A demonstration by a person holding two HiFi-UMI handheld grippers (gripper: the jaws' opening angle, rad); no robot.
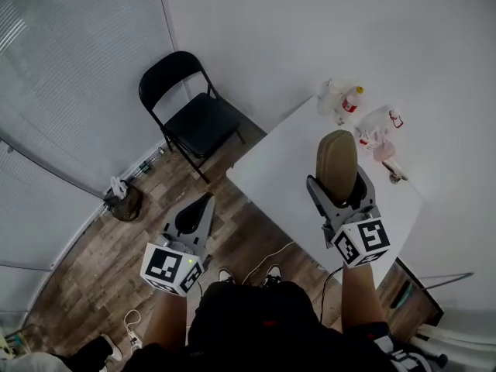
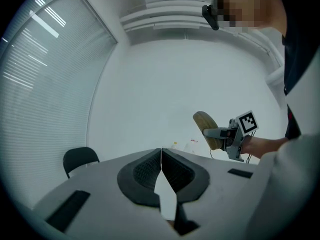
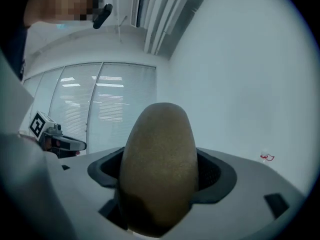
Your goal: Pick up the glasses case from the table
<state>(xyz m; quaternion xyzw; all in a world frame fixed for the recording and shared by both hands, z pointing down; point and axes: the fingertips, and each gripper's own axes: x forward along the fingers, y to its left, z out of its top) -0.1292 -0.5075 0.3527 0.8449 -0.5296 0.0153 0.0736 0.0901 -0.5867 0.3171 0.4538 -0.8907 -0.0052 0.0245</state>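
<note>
A tan, oval glasses case (image 1: 337,164) is clamped in my right gripper (image 1: 339,190), lifted above the white table (image 1: 287,169). In the right gripper view the glasses case (image 3: 159,164) stands up between the two jaws and fills the middle of the picture. The left gripper view shows the same glasses case (image 2: 205,129) held up at the right, in front of the white wall. My left gripper (image 1: 194,217) hangs over the wooden floor to the left of the table; its jaws are pressed together with nothing in them (image 2: 161,171).
Bottles and small items (image 1: 364,118) are clustered at the table's far end by the wall. A black folding chair (image 1: 190,111) stands on the floor left of the table. A dark bag (image 1: 124,202) lies by the window blinds.
</note>
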